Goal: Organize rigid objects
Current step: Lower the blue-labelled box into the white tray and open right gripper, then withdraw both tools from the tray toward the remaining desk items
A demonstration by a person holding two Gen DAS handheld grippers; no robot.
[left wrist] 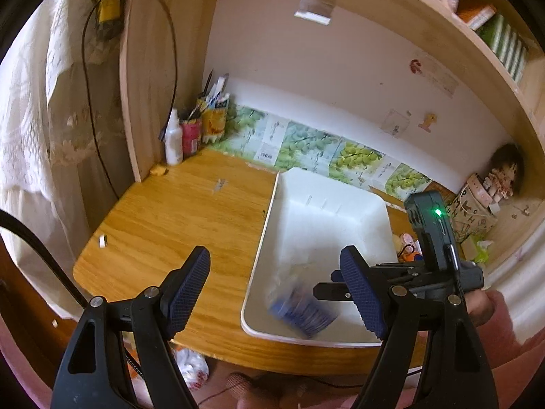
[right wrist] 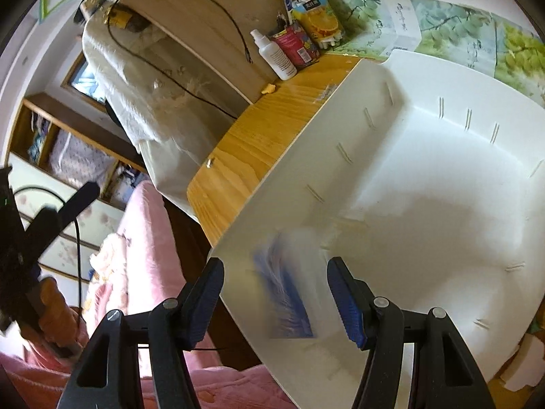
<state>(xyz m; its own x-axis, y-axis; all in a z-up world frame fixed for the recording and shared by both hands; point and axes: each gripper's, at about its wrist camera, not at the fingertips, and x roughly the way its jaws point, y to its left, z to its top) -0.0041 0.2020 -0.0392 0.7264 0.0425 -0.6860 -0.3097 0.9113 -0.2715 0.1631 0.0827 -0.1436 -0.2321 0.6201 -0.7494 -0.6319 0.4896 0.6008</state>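
Overall: wooden desk [left wrist: 177, 218] in an alcove, white bin [left wrist: 327, 225] on its right. Left gripper [left wrist: 279, 286] wide open, empty; right gripper [right wrist: 276, 296] half open, blurred blue object [right wrist: 289, 300] between, unpressed.

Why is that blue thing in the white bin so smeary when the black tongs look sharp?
Left wrist view: the blue-and-clear object in the white plastic bin is smeared by motion blur, and the straight shelf edges bow from fisheye distortion. Right wrist view: the same object streaks too, too blurred to identify, and a soft grey shadow lies on the bin floor.
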